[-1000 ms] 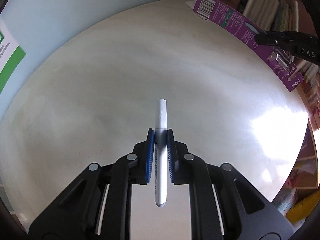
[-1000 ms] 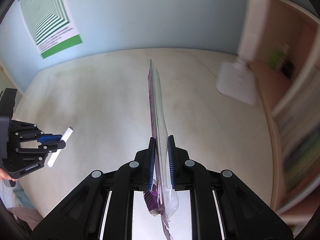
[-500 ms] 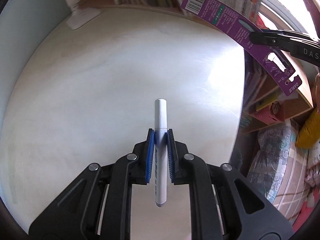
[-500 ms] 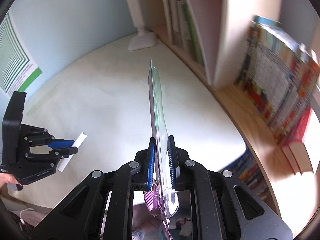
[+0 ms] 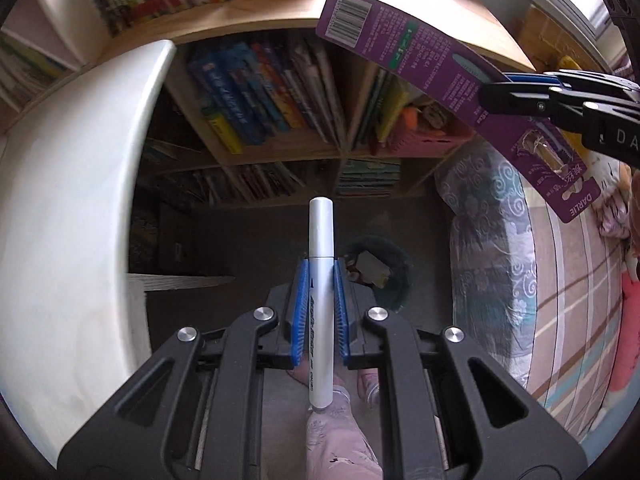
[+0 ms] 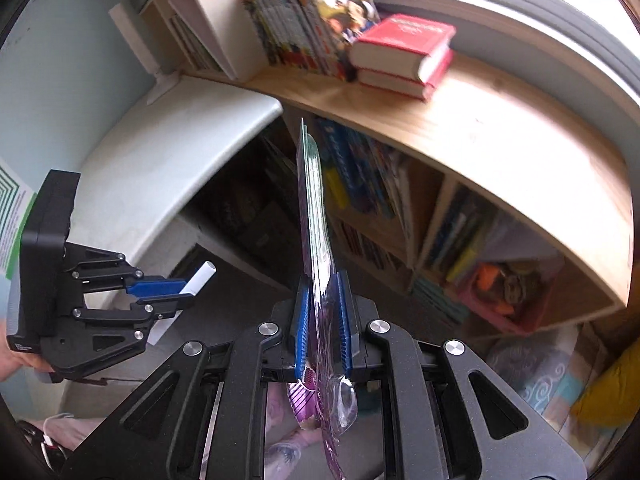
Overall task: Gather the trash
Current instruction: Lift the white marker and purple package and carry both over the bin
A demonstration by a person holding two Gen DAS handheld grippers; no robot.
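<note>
My left gripper (image 5: 320,276) is shut on a white marker pen (image 5: 321,280), held upright between its blue pads above the floor. A dark trash bin (image 5: 380,276) with scraps inside sits on the floor just beyond and right of the pen. My right gripper (image 6: 322,292) is shut on a flat purple blister package (image 6: 316,216), seen edge-on. In the left wrist view the package (image 5: 432,52) hangs at the upper right in the right gripper (image 5: 496,96). In the right wrist view the left gripper (image 6: 176,292) with the pen (image 6: 196,280) is at the left.
A white desk (image 5: 72,208) curves along the left. A wooden bookshelf (image 5: 280,120) full of books stands ahead, with red books (image 6: 400,52) on top. A patterned bed or cushion (image 5: 520,264) lies to the right. The person's legs and slippers (image 5: 344,432) are below.
Both grippers have swung right and off the white desk, still holding the pen and the package. The views now face the bookshelf, the floor and the trash bin.
</note>
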